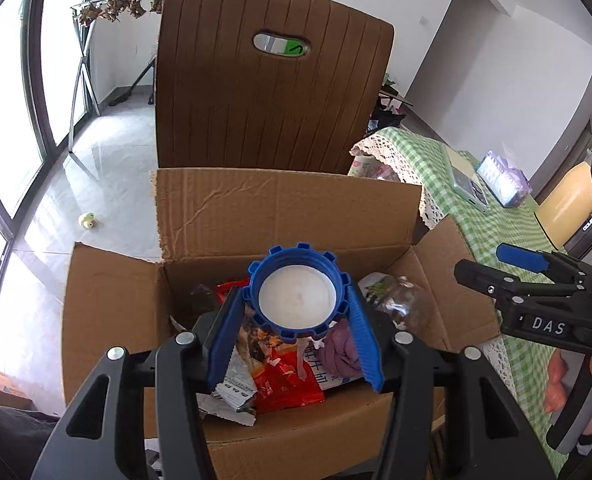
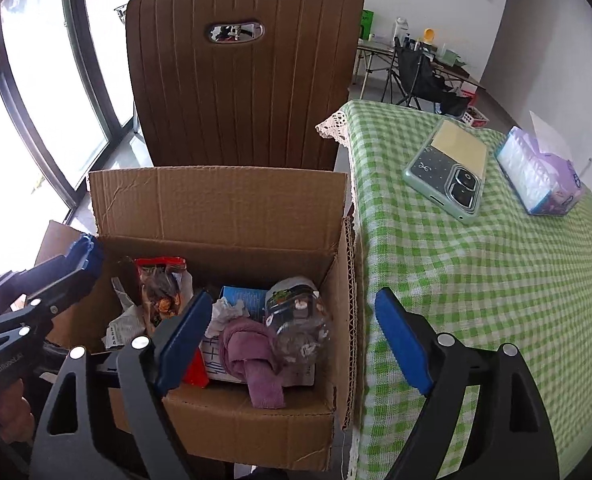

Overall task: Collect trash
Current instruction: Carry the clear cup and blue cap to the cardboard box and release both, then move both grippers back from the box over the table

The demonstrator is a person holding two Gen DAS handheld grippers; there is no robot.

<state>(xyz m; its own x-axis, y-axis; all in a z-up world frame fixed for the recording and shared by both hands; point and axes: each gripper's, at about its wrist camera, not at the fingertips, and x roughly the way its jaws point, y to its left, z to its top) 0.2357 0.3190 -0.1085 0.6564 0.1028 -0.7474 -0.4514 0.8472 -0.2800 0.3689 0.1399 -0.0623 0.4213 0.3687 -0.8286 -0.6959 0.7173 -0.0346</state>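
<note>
An open cardboard box stands beside the table and holds trash: a red snack wrapper, a purple cloth, a crushed clear bottle and a blue carton. My left gripper is above the box, shut on a blue ribbed lid with a white inside. My right gripper hangs open over the box's right side, above the bottle, with nothing between its pads. In the left wrist view, the right gripper shows at the right edge, held by a hand.
A brown chair back rises just behind the box. To the right, the table's green checked cloth carries a phone and a tissue pack. A small yellow toy lies on the floor near the windows.
</note>
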